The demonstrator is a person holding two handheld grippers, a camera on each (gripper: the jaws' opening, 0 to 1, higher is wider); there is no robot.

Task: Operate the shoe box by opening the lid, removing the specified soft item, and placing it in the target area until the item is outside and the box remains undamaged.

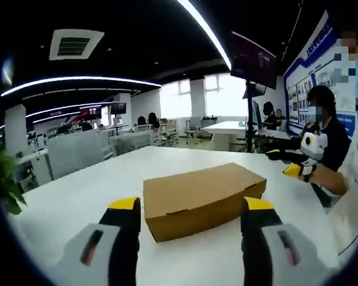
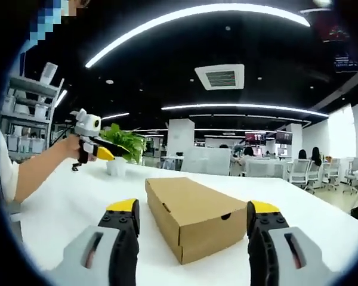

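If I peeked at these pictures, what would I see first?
A closed brown box lies in the middle of a white table, its lid still on. Two yellow-tipped jaws of the left gripper stand open either side of it. The right gripper is open too, and a potted plant sits behind.

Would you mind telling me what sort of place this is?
Most likely an open-plan office: rows of desks with office chairs, strip ceiling lights, and a wall-mounted screen. The shoe box sits closed on a white table.
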